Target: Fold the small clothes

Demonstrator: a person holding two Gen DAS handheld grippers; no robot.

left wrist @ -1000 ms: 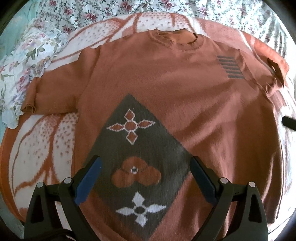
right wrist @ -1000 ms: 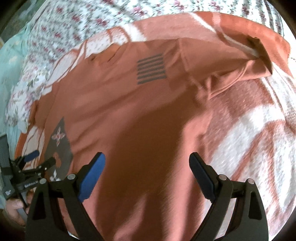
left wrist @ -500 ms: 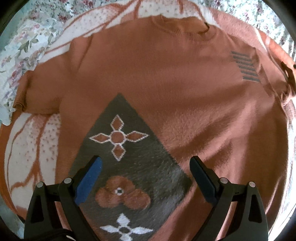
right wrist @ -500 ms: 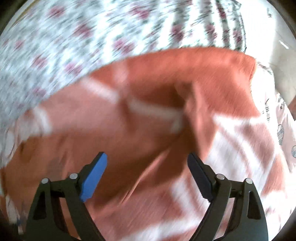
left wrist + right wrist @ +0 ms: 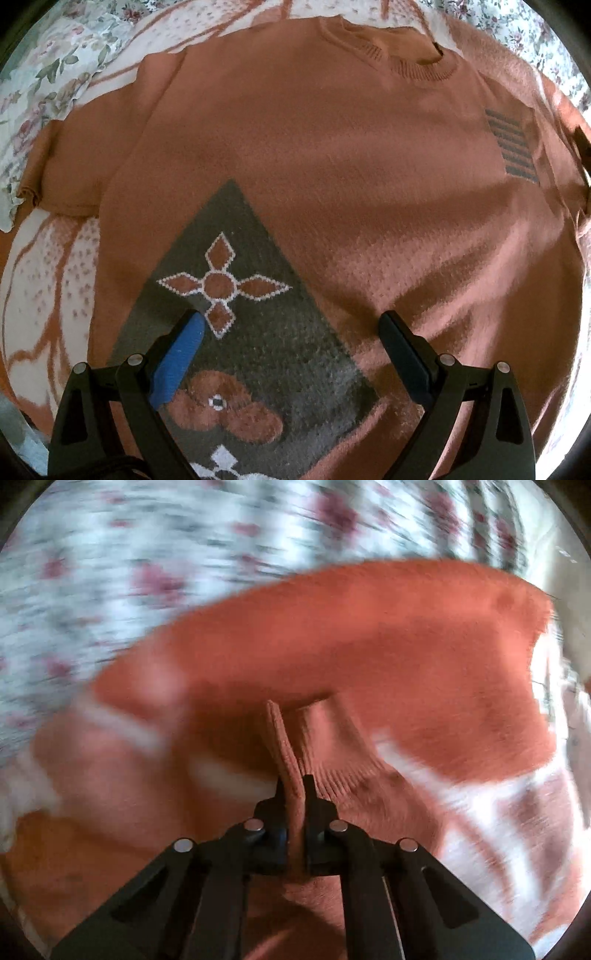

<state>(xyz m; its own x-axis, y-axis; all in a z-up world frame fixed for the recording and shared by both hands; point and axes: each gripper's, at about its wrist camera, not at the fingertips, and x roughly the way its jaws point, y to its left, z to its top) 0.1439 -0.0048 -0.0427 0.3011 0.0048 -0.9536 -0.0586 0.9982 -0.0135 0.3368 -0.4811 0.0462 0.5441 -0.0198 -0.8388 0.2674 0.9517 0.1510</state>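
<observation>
1 rust-orange sweater [image 5: 314,177] lies flat, front up, on a patterned blanket [image 5: 48,295] over a floral bedsheet [image 5: 55,66]. The left gripper [image 5: 290,326] hangs over its grey diamond motif, 2 fingers spread wide. The right gripper [image 5: 294,786] has its 2 fingers clamped on the ribbed cuff [image 5: 284,746] of 1 sleeve.

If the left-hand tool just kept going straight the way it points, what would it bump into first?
Most likely the rust-orange knitted sweater spread flat on the bed: the open left gripper points at the edge of its grey diamond panel. How far above it the fingers are is unclear.
</observation>
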